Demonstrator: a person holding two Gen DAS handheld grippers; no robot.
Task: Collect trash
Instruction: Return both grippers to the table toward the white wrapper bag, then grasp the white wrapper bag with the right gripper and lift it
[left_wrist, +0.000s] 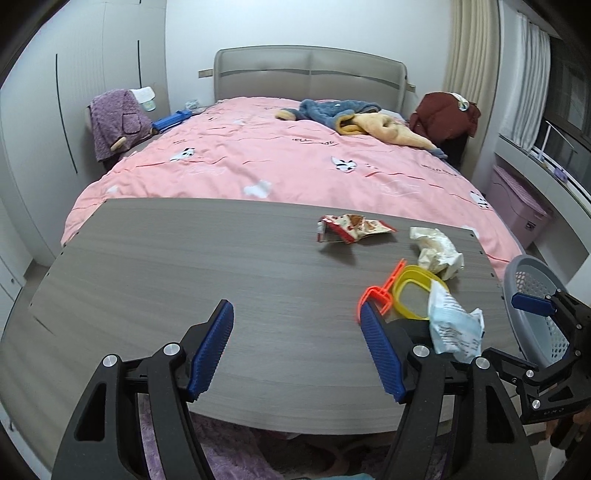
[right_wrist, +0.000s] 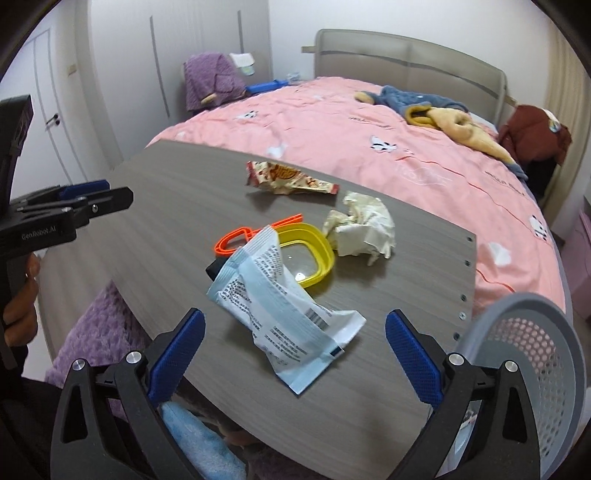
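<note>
On the grey wooden table (left_wrist: 184, 258) lie a red-and-cream snack wrapper (right_wrist: 288, 179), a crumpled white paper (right_wrist: 360, 227), a yellow plastic lid (right_wrist: 314, 251), an orange plastic clip (right_wrist: 232, 240) and a white-and-blue packet (right_wrist: 280, 306). My right gripper (right_wrist: 295, 317) stands wide open over the table's near edge. The packet lies flat between its fingers, and the pads are clear of it. My left gripper (left_wrist: 295, 310) is open above bare table, left of the clip (left_wrist: 380, 291) and the packet (left_wrist: 454, 328), with nothing in it. A grey perforated basket (right_wrist: 528, 354) stands at the table's right end.
Behind the table is a bed with a pink duvet (left_wrist: 277, 158) and a pile of blue and yellow clothes (left_wrist: 351, 118). A purple garment hangs on a chair (left_wrist: 114, 122) at the far left. A purple rug (right_wrist: 96, 317) lies below the table's near edge.
</note>
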